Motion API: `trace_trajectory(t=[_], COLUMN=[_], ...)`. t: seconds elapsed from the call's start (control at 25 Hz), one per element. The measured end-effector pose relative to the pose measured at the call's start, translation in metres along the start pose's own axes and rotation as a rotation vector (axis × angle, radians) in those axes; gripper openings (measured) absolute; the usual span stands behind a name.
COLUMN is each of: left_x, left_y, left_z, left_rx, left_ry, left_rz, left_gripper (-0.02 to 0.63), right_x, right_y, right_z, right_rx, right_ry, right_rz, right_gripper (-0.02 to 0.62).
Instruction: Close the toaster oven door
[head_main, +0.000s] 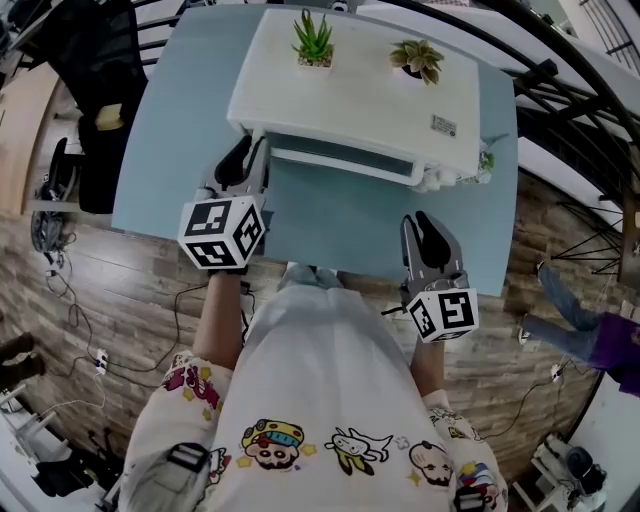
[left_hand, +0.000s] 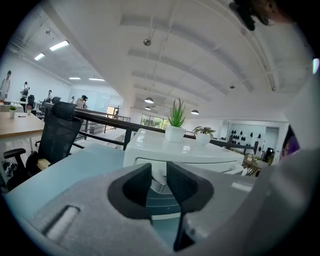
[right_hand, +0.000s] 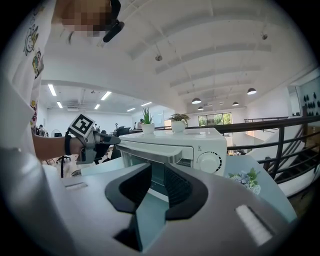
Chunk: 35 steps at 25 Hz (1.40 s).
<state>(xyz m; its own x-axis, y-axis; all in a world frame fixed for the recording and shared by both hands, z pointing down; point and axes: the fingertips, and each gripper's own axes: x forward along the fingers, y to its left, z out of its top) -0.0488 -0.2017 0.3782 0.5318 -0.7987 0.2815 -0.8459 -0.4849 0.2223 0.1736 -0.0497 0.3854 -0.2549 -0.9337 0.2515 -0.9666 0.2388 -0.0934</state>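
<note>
A white toaster oven (head_main: 360, 90) stands at the back of a pale blue table (head_main: 190, 120). Its glass door (head_main: 340, 162) is swung up almost against the front, and the silver handle (right_hand: 155, 150) along its top edge leans out a little. My left gripper (head_main: 248, 150) is at the door's left end. Its jaws are narrowly apart, and the handle (left_hand: 159, 186) shows just beyond them. I cannot tell if the gripper touches it. My right gripper (head_main: 425, 228) hovers over the table in front of the oven's right half, apart from it, with its jaws slightly apart and nothing between them.
Two potted plants (head_main: 313, 42) (head_main: 417, 58) sit on the oven's top. A small bunch of flowers (head_main: 485, 160) lies by its right side. A black office chair (head_main: 95, 60) stands left of the table, a dark railing (head_main: 560, 90) runs behind, and cables lie on the wood floor.
</note>
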Motion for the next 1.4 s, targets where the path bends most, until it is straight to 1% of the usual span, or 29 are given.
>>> trace_trajectory(t=[0.32,0.6,0.76,0.96,1.08,1.4], left_x=[-0.009,-0.031,-0.045,-0.059,-0.065,-0.083], left_y=[-0.006,-0.031,-0.053,-0.083,-0.097,-0.113], left_z=[0.005,0.009,0.002,-0.026,-0.042,-0.073], left_rx=[0.075,0.157,0.161,0.166,0.154,0.132], left_ry=[-0.017,-0.037,-0.032,0.023,0.050,0.081], left_rz=[-0.005,-0.040,-0.085,-0.155,-0.193,-0.241], left_gripper=[0.094,0.094,0.094,0.077,0.064,0.000], right_x=[0.000,-0.004,-0.007,-0.013,-0.018,-0.037], right_y=[0.000,-0.001,0.000,0.004,0.006,0.005], right_z=[0.005,0.010,0.011,0.007,0.003,-0.014], right_rx=[0.000,-0.005,-0.007,-0.015,-0.014,-0.001], right_ry=[-0.009,-0.025,-0.033,-0.029,-0.026,-0.013], right_rz=[0.007,0.011,0.013,0.021,0.018,-0.012], right_gripper=[0.092,0.092,0.091,0.080,0.067,0.023])
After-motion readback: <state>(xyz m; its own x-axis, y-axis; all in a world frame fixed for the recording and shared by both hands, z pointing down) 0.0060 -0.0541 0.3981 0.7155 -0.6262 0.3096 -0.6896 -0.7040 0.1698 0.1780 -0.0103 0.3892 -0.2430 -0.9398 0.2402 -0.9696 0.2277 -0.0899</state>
